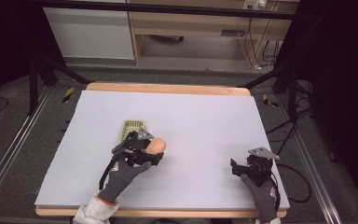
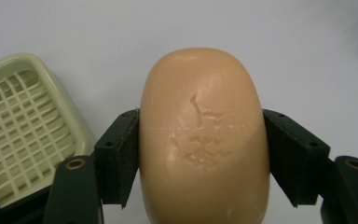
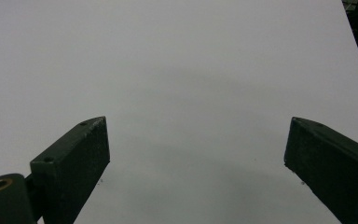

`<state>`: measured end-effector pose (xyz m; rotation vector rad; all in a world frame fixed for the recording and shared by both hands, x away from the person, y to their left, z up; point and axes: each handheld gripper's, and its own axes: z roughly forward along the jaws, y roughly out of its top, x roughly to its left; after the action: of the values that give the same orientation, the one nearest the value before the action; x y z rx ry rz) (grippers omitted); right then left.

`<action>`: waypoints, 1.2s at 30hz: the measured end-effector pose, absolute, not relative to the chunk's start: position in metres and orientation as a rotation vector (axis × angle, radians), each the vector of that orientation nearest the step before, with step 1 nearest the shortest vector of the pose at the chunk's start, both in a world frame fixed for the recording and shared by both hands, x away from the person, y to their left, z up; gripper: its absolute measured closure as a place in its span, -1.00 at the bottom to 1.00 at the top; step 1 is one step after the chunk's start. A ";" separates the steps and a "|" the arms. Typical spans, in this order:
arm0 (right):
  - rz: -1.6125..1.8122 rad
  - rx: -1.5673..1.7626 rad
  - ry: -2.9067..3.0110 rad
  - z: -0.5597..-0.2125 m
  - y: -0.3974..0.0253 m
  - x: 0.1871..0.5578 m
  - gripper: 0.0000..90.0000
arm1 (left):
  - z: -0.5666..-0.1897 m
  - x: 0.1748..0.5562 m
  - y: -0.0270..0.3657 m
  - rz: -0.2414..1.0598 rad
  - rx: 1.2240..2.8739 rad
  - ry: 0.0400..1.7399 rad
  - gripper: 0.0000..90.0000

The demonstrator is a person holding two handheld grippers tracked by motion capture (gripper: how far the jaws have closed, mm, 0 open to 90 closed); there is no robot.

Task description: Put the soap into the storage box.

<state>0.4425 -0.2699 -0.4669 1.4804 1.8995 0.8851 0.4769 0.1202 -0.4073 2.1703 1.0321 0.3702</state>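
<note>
The left gripper (image 2: 200, 154) pinches the soap (image 2: 204, 140) by its rounded sides just beside the dish (image 2: 14, 135), so the smooth bar may squirt free if squeezed or tilted, while the right gripper (image 3: 196, 163) rests spread wide over bare table (image 3: 177, 60).

Even overhead light brightens the white table (image 1: 191, 121); surroundings fall dark. Soft shadows pool beneath the right gripper (image 3: 196, 158). Slight softness throughout.
</note>
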 end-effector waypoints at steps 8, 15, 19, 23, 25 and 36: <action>0.881 1.480 1.902 -0.467 -0.270 0.443 -0.84 | -0.403 0.482 0.130 0.398 2.144 1.062 -0.30; 0.881 1.479 1.902 -0.467 -0.269 0.443 -0.84 | -0.399 0.487 0.139 0.412 2.112 1.090 -0.30; 0.883 1.479 1.900 -0.467 -0.269 0.443 -0.84 | -0.397 0.491 0.144 0.420 2.098 1.107 -0.30; 0.882 1.479 1.901 -0.467 -0.269 0.443 -0.84 | -0.395 0.494 0.148 0.434 2.090 1.119 -0.30; 0.882 1.479 1.902 -0.467 -0.269 0.443 -0.84 | -0.395 0.495 0.150 0.437 2.086 1.124 -0.30; 0.880 1.476 1.902 -0.467 -0.269 0.443 -0.84 | -0.394 0.506 0.162 0.459 2.075 1.156 -0.30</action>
<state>0.4431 -0.2687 -0.4670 1.4763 1.9024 0.8805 0.5057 0.1619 -0.3937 2.0748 1.1559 0.4589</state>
